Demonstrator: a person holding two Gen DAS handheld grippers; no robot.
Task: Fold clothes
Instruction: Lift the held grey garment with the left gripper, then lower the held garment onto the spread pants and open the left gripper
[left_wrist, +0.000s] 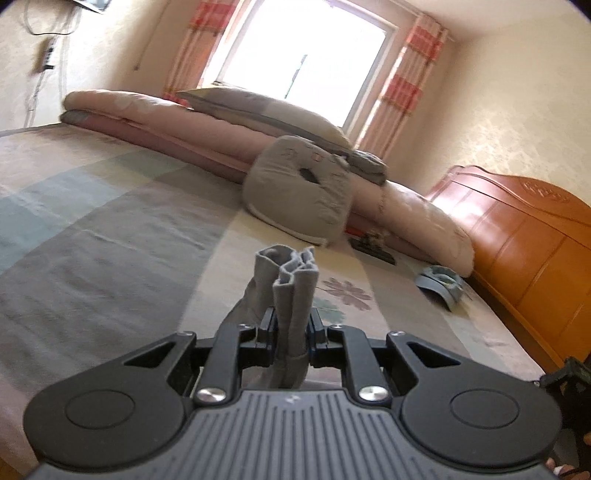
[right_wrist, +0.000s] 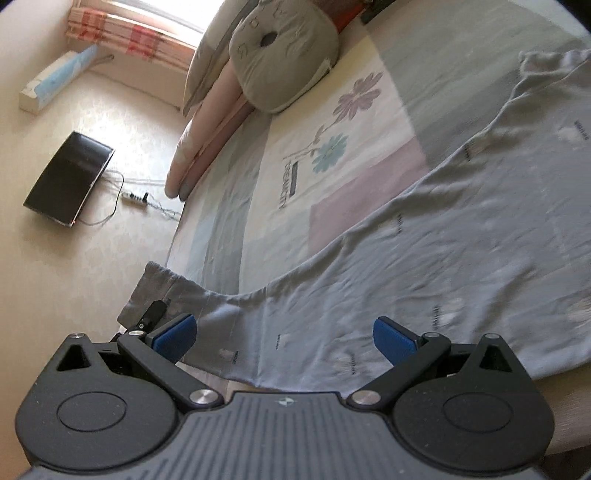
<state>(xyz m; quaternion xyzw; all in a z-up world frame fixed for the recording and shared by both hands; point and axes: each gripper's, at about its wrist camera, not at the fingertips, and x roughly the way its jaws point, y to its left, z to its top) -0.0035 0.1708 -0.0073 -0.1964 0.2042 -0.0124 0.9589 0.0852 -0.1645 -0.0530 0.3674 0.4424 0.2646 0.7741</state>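
Observation:
A pale grey garment (right_wrist: 443, 240) with small printed marks lies spread over the patterned bedsheet (right_wrist: 295, 155), wrinkled, reaching from lower left to upper right. My right gripper (right_wrist: 284, 336) hangs open just above its near edge, and its blue pads (right_wrist: 177, 332) touch nothing. My left gripper (left_wrist: 291, 325) is shut on a bunched fold of the same grey cloth (left_wrist: 291, 280), which stands up between the jaws above the bed. In the right wrist view a black finger (right_wrist: 151, 314) of the left gripper shows at the garment's raised left end.
A grey cat-face cushion (left_wrist: 299, 188) leans on rolled pink bedding (left_wrist: 166, 114) near the window. A wooden headboard (left_wrist: 524, 236) closes the right side. A small blue-grey item (left_wrist: 441, 284) and a dark object (left_wrist: 373, 247) lie on the sheet. A black screen (right_wrist: 68, 181) hangs on the wall.

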